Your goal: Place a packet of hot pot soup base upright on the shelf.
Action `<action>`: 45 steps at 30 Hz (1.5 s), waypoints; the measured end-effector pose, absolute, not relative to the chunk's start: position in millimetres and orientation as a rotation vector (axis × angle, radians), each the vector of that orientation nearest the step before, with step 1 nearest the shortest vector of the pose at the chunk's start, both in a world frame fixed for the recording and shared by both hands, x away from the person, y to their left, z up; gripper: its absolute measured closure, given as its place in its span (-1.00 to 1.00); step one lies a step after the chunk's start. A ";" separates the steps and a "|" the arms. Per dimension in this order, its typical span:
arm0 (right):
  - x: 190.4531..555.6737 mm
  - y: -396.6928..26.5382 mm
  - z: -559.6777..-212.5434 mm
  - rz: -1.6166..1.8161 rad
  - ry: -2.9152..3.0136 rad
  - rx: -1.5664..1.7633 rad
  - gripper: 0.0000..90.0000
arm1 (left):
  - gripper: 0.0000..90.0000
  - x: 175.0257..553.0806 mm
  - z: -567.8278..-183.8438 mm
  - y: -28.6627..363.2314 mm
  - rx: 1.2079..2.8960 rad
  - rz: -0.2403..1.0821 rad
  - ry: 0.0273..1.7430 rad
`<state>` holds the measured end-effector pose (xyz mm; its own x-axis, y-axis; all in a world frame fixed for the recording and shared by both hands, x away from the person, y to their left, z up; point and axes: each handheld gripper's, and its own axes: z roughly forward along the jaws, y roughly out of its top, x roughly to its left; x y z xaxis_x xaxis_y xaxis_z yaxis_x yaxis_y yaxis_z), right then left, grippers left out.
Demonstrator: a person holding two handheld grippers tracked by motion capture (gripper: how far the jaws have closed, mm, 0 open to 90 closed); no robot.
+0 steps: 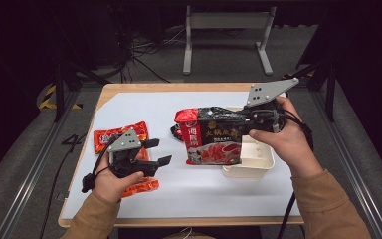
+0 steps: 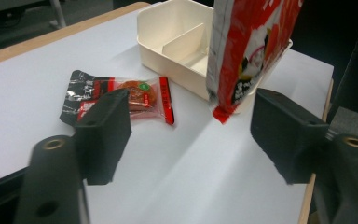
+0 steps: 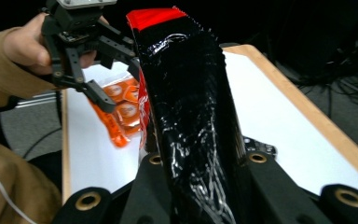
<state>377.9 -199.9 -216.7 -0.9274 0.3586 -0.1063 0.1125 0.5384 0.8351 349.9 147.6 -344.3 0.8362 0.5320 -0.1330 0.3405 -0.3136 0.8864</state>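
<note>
The big hotpot-base pouch (image 1: 214, 139) is up off the table, hanging upright, red printed face toward the near edge, glossy black on its side, a red sealed strip at the top left corner. Its lower edge hangs just over the left rim of the cream divided tray (image 1: 258, 164), which sits right of centre on the white table.

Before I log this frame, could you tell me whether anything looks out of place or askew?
Nothing is spilled or damaged. The large red-and-black bag hangs clamped in the right gripper, its lower edge off the table beside the white divided tray, not in it. A small snack packet lies loose on the table.
</note>
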 end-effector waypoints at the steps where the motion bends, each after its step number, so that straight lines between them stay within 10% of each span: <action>1: 379.4 -200.9 -215.3 1.328 2.507 0.393 0.78 | -0.40 350.6 -344.7 148.4 1.929 0.219 0.654; 45: 458.6 -275.2 -213.2 1.284 2.274 0.559 0.75 | -0.93 353.7 -351.9 157.3 1.914 0.341 0.636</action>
